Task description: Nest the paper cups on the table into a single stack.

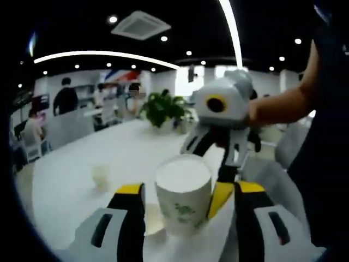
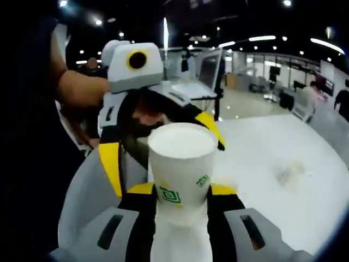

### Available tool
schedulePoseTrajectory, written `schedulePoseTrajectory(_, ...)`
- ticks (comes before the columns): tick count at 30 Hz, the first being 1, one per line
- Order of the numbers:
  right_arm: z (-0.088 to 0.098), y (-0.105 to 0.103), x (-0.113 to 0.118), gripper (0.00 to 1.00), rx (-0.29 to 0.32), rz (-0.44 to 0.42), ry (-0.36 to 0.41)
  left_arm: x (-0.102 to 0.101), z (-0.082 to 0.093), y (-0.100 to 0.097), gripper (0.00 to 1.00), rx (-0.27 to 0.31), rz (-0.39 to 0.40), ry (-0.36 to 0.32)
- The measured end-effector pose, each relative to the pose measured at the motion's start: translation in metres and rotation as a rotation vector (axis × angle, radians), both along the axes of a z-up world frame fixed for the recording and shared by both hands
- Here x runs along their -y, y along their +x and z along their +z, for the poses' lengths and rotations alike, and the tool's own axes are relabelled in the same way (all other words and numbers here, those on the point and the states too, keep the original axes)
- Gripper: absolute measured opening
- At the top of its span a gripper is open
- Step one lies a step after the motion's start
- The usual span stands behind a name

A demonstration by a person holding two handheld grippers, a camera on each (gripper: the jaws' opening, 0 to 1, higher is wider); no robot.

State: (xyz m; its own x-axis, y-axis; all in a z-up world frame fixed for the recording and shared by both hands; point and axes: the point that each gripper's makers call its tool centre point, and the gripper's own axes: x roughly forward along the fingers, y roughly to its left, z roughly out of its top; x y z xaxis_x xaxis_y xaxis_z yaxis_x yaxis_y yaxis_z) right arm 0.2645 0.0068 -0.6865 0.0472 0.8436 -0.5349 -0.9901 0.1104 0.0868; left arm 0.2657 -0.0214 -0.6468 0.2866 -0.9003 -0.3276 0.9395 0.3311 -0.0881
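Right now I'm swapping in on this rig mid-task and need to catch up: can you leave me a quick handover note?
Left gripper: jaws either side of an upright paper cup; contact unclear.
Right gripper: closed on a paper cup with green print, held upright facing the left gripper.
Another small paper cup stands apart on the white table, left in the left gripper view.
Done: cups brought close together; whether any are nested can't be told.
Left: nest them, then add the stray cup.
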Motion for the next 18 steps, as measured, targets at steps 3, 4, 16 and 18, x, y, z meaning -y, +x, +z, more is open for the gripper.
schedulePoseTrajectory(3, -0.001, -0.002, 0.002, 0.33, -0.003, 0.012, -0.008, 0.002, 0.001, 0.002, 0.57, 0.046, -0.012, 0.020)
schedulePoseTrajectory(4, -0.001, -0.001, 0.002, 0.33, -0.002, 0.011, -0.008, 0.002, 0.002, 0.002, 0.57, 0.043, -0.011, 0.023)
schedulePoseTrajectory(16, 0.010, 0.000, 0.000, 0.33, -0.012, -0.001, 0.046, -0.009, 0.019, 0.013, 0.43, 0.027, 0.017, -0.027)
schedulePoseTrajectory(18, 0.014, 0.000, -0.003, 0.33, -0.014, -0.003, 0.060, -0.009, 0.015, 0.012, 0.41, 0.026, 0.010, -0.007)
